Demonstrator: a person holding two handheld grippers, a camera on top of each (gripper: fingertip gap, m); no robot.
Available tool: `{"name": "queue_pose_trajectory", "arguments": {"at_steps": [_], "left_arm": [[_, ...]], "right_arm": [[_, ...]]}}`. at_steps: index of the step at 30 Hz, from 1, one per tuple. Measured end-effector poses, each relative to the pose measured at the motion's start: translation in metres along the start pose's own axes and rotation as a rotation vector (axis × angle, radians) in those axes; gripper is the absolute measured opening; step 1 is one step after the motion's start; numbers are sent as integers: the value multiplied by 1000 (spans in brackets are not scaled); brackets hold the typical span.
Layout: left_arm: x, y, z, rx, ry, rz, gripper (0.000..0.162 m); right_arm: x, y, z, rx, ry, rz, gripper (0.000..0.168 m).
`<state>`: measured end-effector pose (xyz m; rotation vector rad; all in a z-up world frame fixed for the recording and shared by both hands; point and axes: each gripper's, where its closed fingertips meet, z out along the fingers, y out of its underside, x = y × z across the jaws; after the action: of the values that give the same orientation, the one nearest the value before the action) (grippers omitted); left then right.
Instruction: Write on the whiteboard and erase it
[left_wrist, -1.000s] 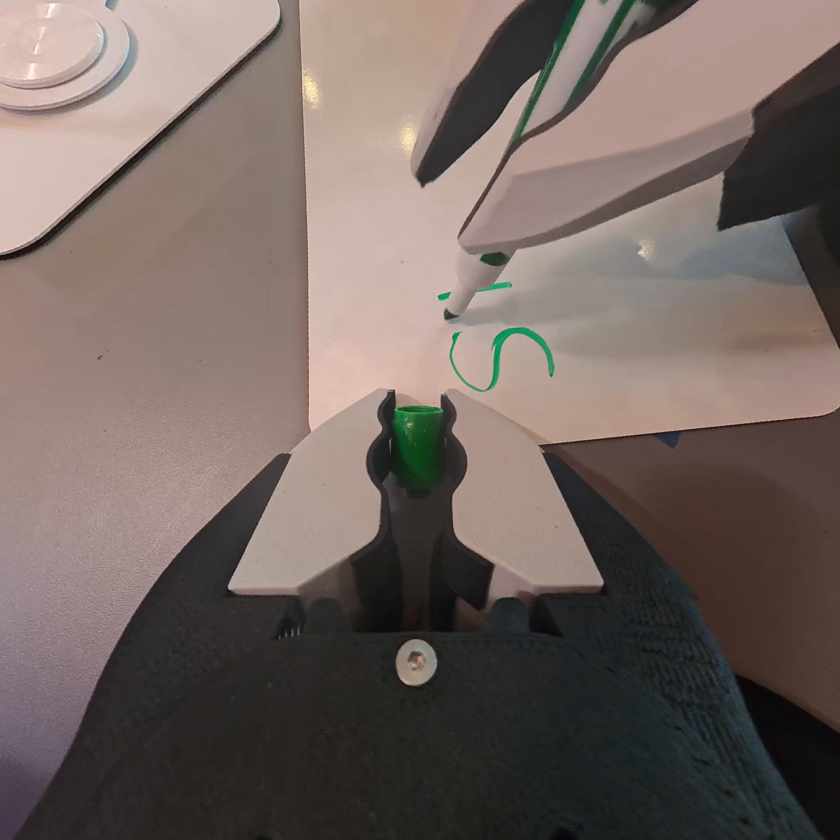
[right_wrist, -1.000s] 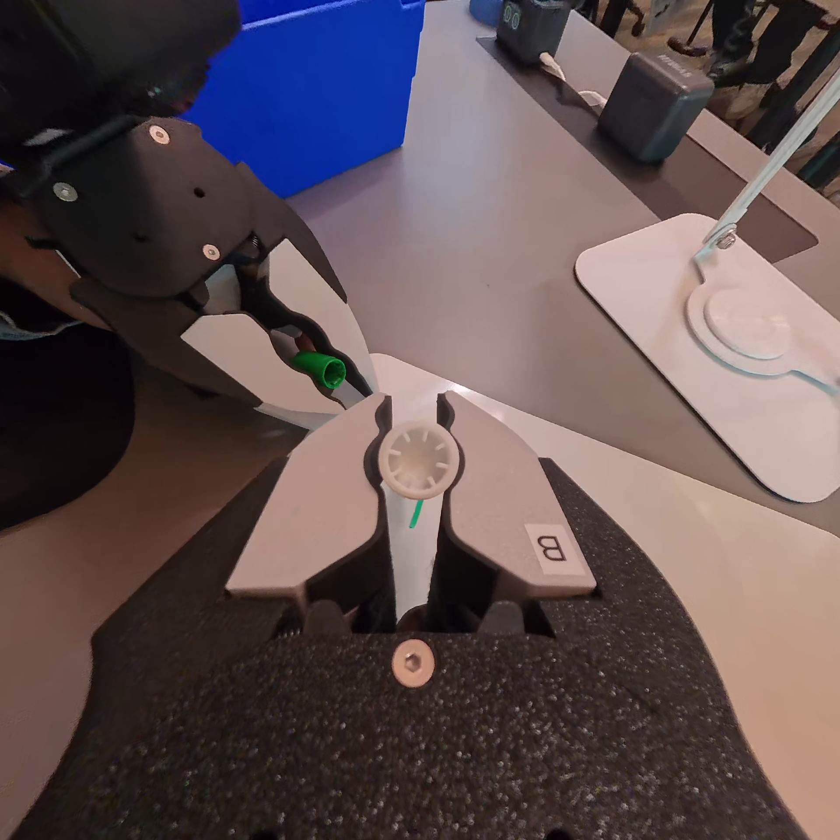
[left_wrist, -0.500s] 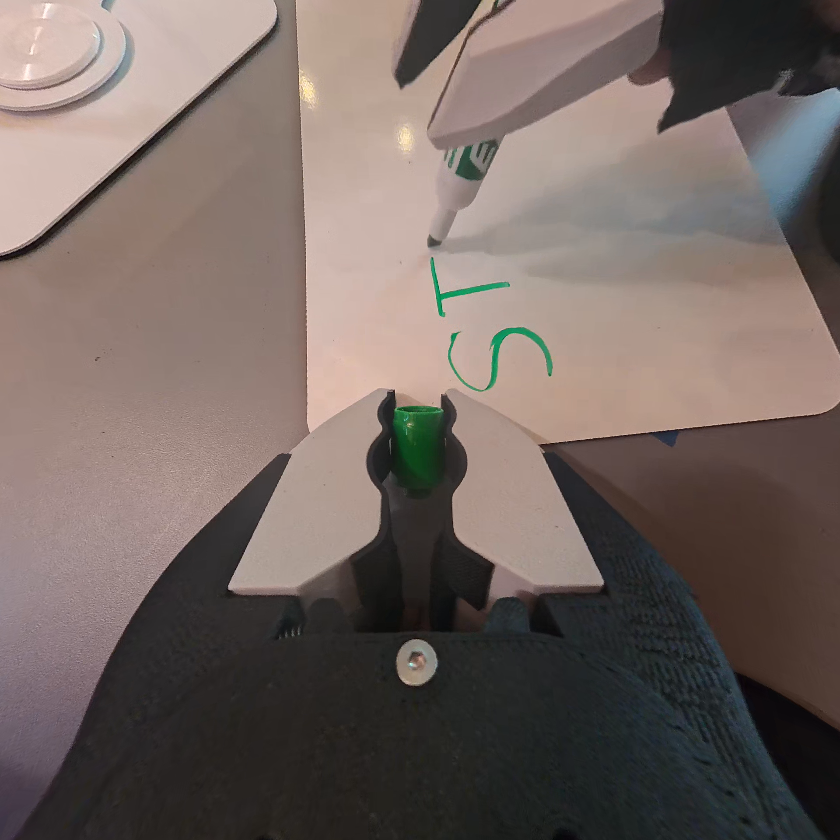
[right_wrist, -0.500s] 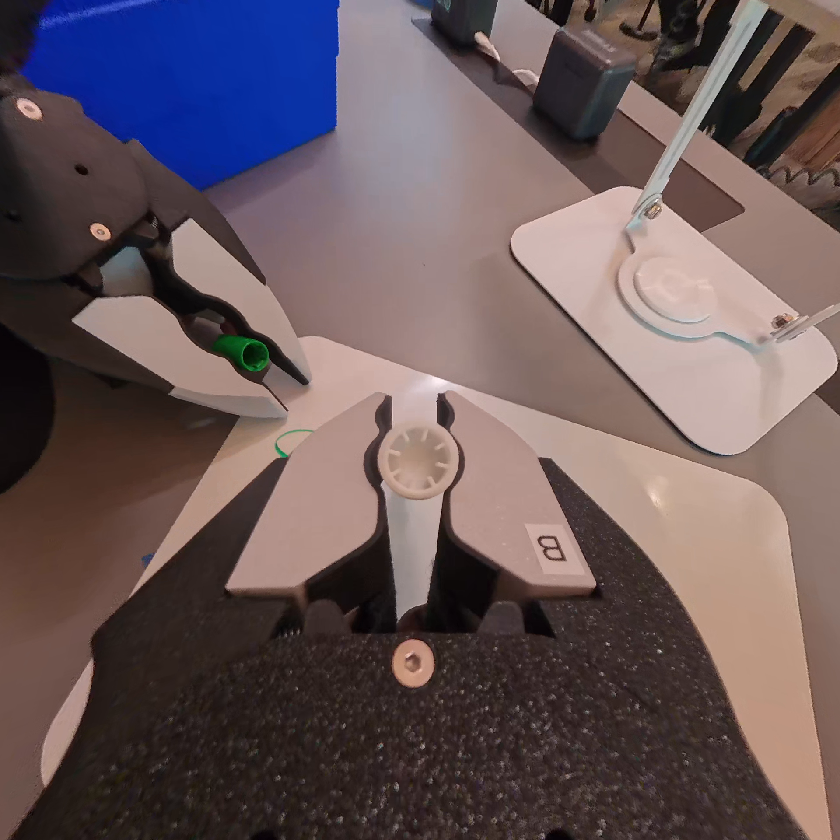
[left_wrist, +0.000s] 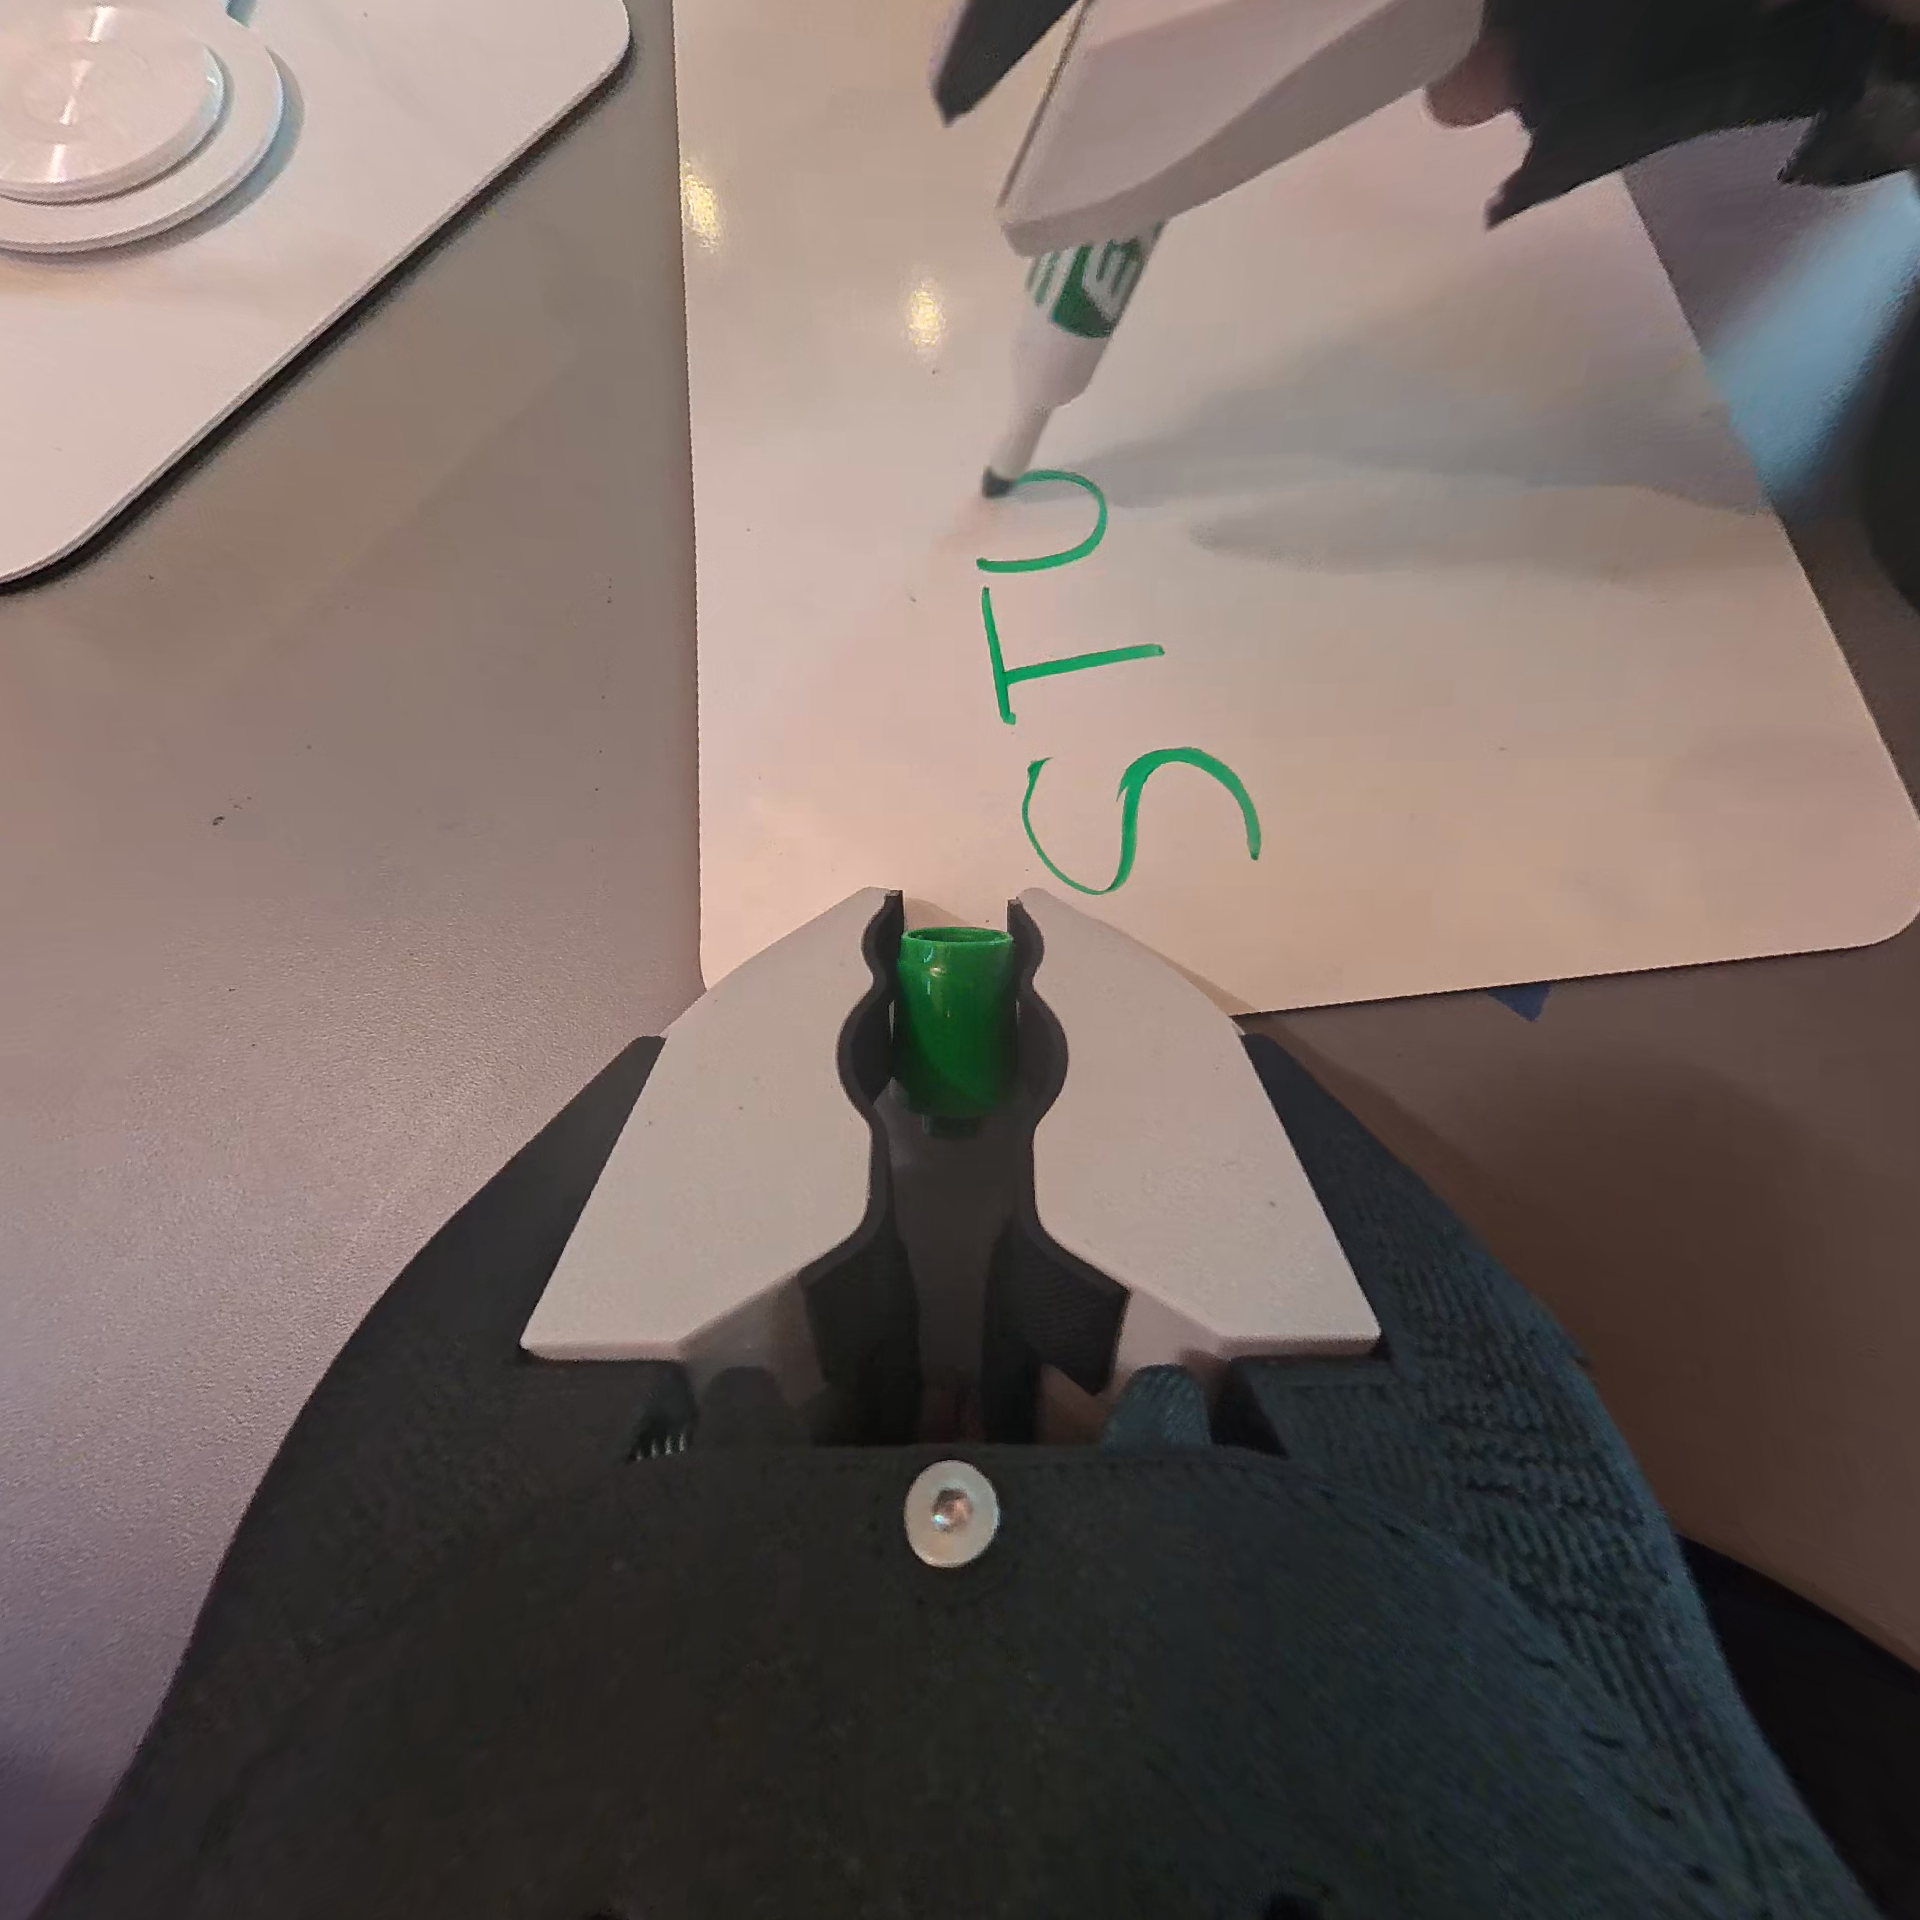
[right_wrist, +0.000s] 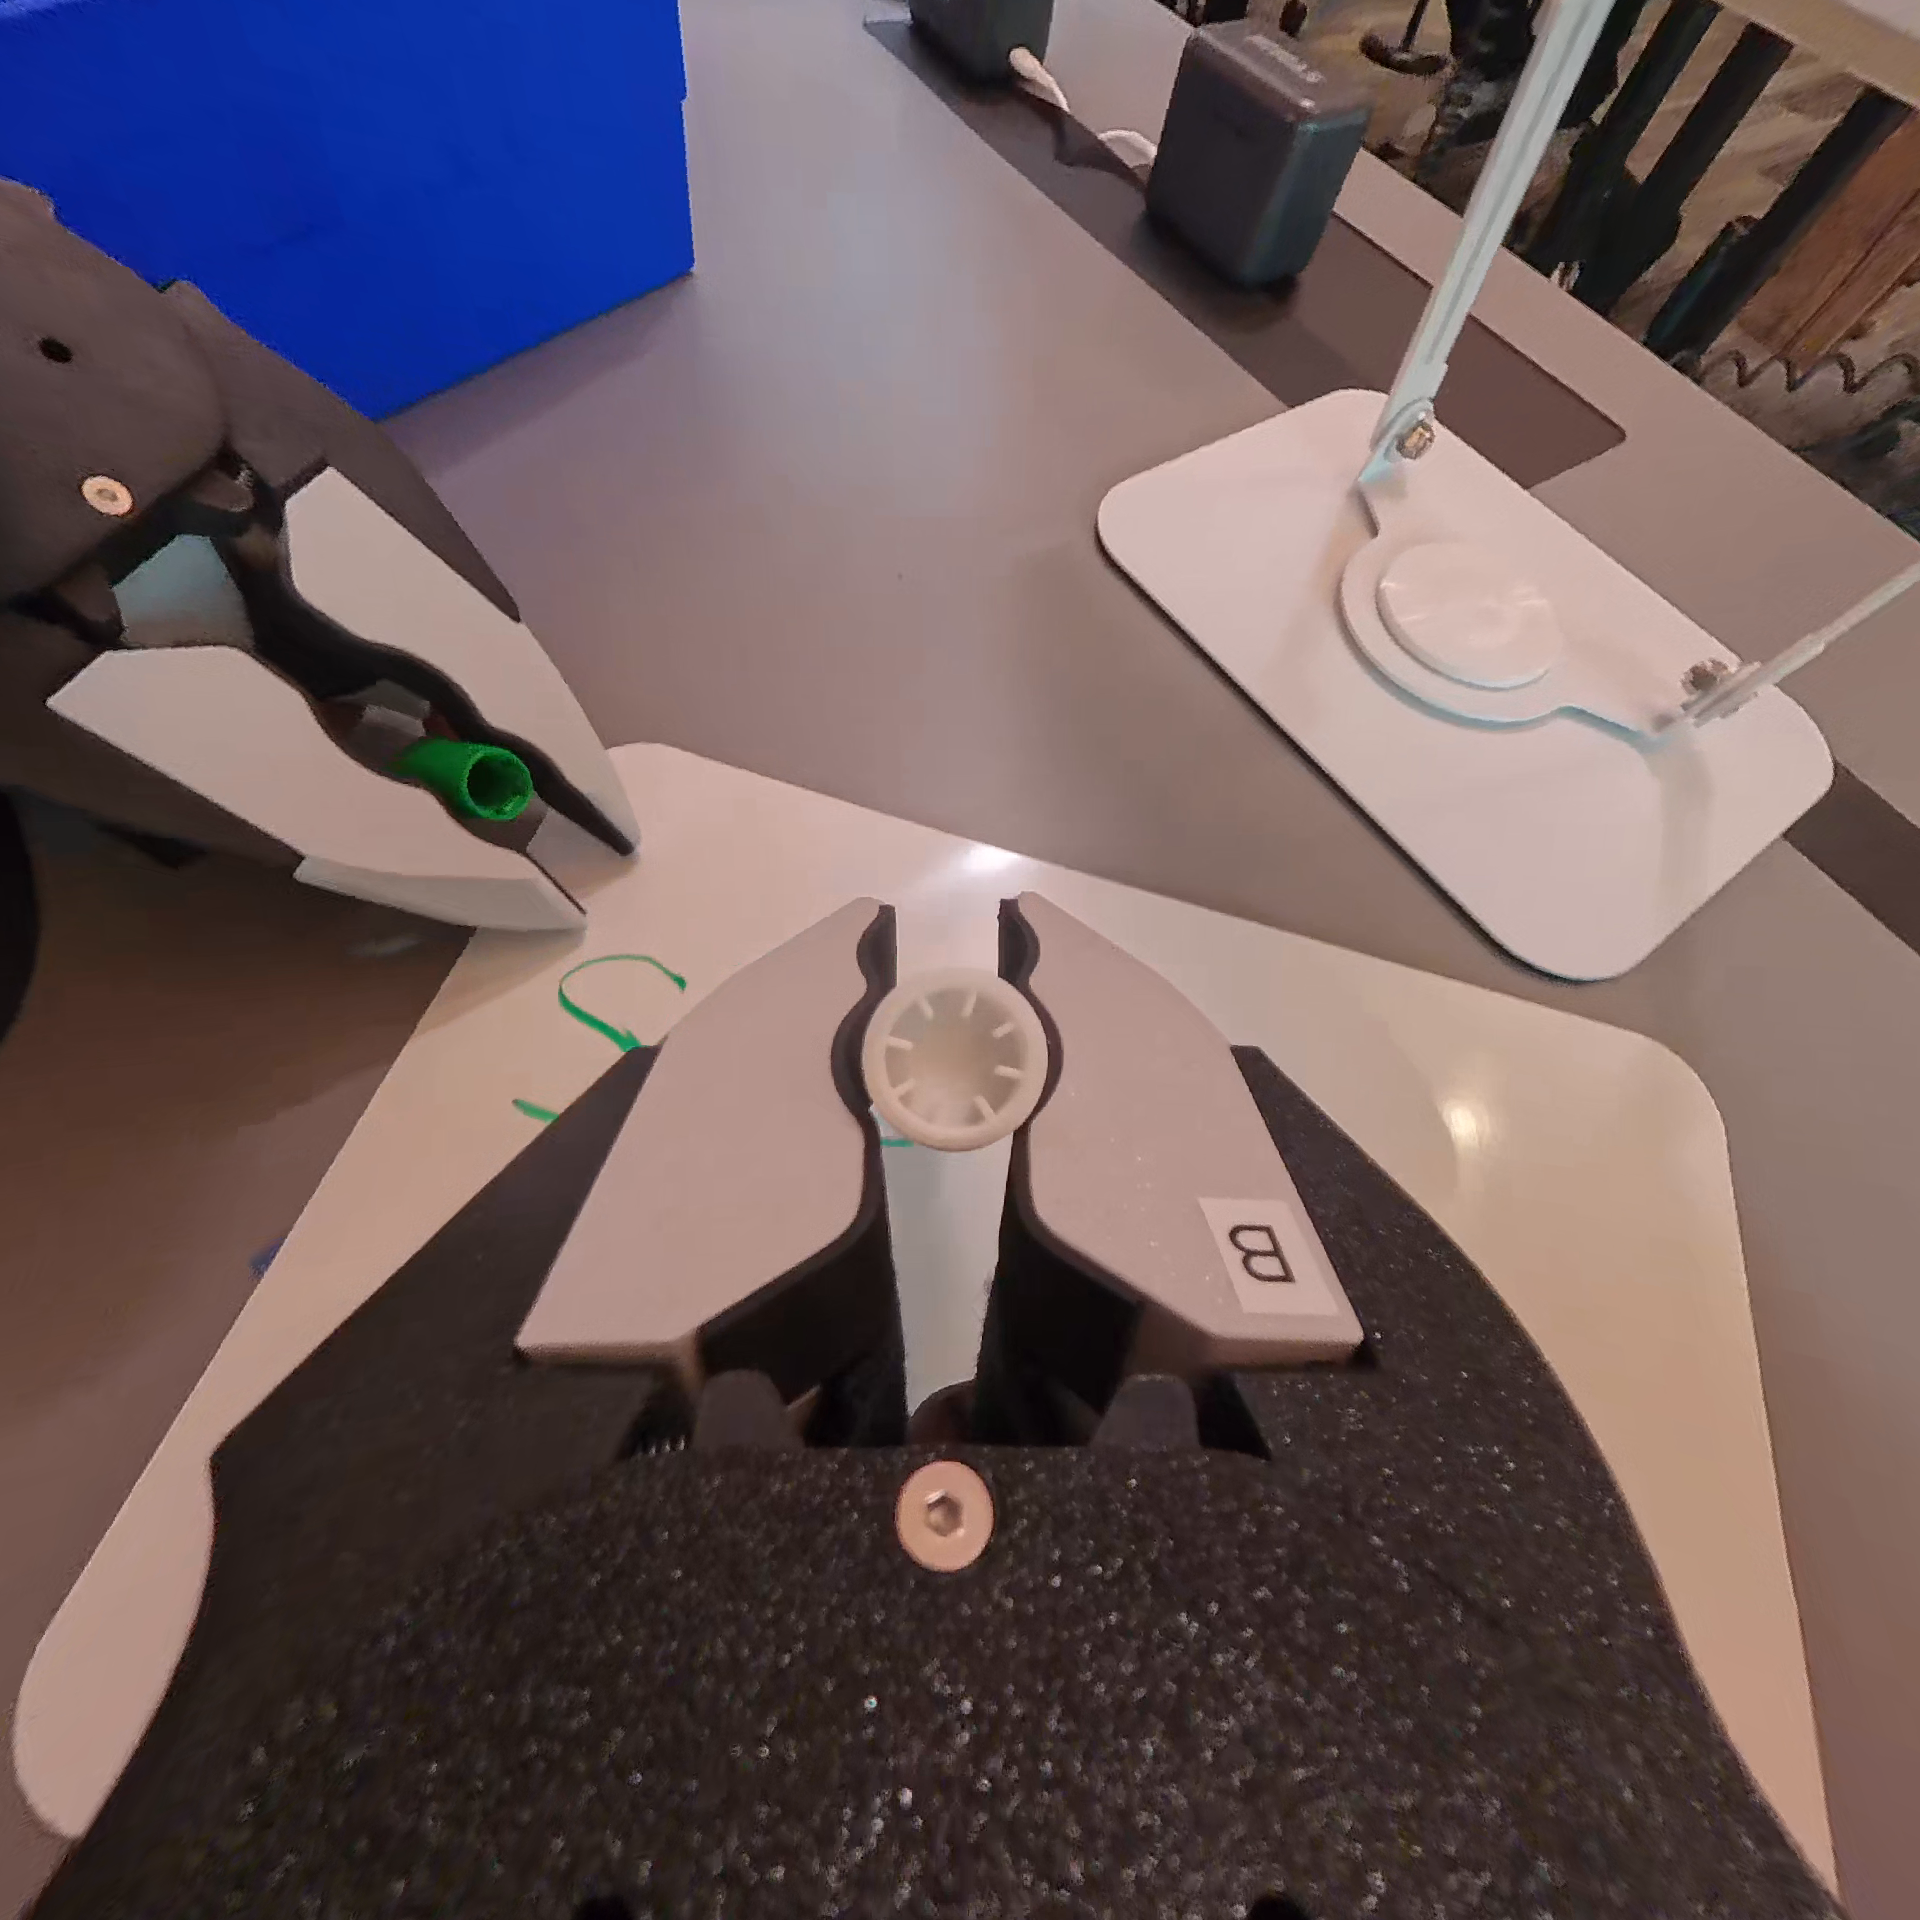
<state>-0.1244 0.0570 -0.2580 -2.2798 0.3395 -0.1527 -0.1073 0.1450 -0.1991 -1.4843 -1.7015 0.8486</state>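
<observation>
Whiteboard: the whiteboard (left_wrist: 1403, 644) lay flat on the grey table (left_wrist: 343, 883), a white sheet with rounded corners; in the right wrist view it (right_wrist: 1558, 1195) spread beneath and past the right gripper
Writing: green marks (left_wrist: 1101, 686) ran in a line across the board, from just ahead of the left gripper's tips toward the marker tip; I leave their sense untold
Marker: the marker (left_wrist: 1060, 353), white with a green band, was tilted, its dark tip touching the board at the end of the farthest green stroke; in the right wrist view its white butt end (right_wrist: 951, 1070) faced the camera
Right gripper: the right gripper (right_wrist: 948, 925) had its fingers closed around the marker barrel, which sat in the rounded notch between them, the fingertips kept a narrow slit apart; in the left wrist view it (left_wrist: 1049, 197) came in from the upper right, above the board
Left gripper: the left gripper (left_wrist: 956, 914) had its fingers drawn in on the green cap (left_wrist: 951, 1023), held in the notch with its open end pointing forward; its tips were over the near edge of the board
Left gripper from the other side: it (right_wrist: 571, 873) was at the board's left corner, the cap (right_wrist: 473, 779) showing between the fingers
Lamp base: a white stand base (right_wrist: 1455, 707) with a slim metal arm stood on the table, well apart from the board
Blue bin: a blue bin (right_wrist: 343, 177) stood at the far left of the table
Dark boxes: two dark boxes (right_wrist: 1247, 197) stood along the far edge of the table
</observation>
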Motion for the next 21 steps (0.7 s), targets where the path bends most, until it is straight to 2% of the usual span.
{"name": "queue_pose_trajectory", "arguments": {"at_steps": [10,21], "left_arm": [[0,0,0,0,3,-1,20],[0,0,0,0,3,3,20]], "right_arm": [[9,-1,3,-3,10,1,20],[18,17,-23,-42,50,35,20]]}}
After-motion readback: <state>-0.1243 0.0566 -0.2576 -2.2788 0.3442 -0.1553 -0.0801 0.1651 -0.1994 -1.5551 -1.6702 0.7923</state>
